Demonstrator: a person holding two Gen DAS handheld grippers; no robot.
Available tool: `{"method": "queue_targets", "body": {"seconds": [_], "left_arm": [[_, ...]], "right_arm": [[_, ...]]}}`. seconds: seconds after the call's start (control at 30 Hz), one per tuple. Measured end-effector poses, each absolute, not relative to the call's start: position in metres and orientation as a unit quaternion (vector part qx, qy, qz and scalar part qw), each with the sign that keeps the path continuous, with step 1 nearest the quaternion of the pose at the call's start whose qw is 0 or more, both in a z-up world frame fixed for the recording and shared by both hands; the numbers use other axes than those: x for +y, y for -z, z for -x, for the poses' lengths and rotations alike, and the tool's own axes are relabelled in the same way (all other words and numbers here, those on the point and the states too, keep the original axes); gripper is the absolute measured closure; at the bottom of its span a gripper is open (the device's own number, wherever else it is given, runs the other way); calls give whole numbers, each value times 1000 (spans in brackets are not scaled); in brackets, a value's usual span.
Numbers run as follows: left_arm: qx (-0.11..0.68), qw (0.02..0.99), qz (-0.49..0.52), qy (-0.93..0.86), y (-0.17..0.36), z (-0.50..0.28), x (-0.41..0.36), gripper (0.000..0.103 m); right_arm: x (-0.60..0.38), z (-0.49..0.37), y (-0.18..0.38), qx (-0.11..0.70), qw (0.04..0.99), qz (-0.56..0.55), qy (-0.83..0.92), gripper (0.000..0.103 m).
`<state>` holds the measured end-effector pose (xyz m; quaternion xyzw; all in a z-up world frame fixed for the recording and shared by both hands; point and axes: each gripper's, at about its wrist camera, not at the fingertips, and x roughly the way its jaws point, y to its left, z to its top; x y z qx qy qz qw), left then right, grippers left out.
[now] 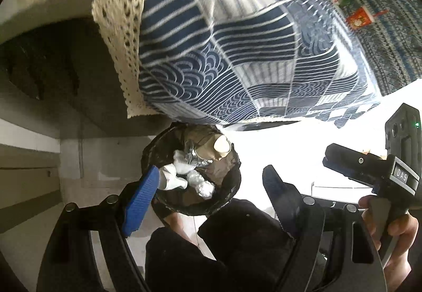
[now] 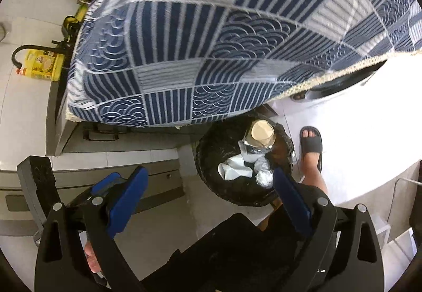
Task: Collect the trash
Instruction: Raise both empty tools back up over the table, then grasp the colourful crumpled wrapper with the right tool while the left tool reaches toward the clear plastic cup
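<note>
A round bin lined with a black bag (image 1: 226, 199) (image 2: 211, 176) stands on the floor below the table edge. It holds crumpled white paper (image 1: 171, 178) (image 2: 234, 170), foil balls (image 1: 204, 186) (image 2: 263, 176) and a tan paper cup (image 1: 221, 151) (image 2: 262, 133). My left gripper (image 1: 208, 191) is open and empty above the bin. My right gripper (image 2: 208, 202) is open and empty above the bin's near side; it also shows in the left wrist view (image 1: 364, 165).
A table with a blue-and-white patterned cloth (image 1: 224, 41) (image 2: 224, 41) overhangs the bin. Grey cabinet drawers (image 2: 118, 168) stand to the left. The person's sandalled foot (image 2: 311, 149) is right of the bin. Yellow bottles (image 2: 42, 67) lie on the floor far left.
</note>
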<state>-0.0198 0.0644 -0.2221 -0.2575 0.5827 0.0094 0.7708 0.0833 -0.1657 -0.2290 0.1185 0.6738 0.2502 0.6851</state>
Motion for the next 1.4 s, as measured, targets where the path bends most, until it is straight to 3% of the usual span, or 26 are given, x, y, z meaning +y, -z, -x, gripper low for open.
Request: {"method": "queue_targets", "body": {"seconds": [0.7,1.4], "left_arm": [[484,845,225,8,114,-16,76,25],[482,829,267,-99,97,-115,103,25]], "right_arm": [[-156,-121,114,565,775,-40,-282,9],[-107,-297,107,537,759,14,-368,9]]}}
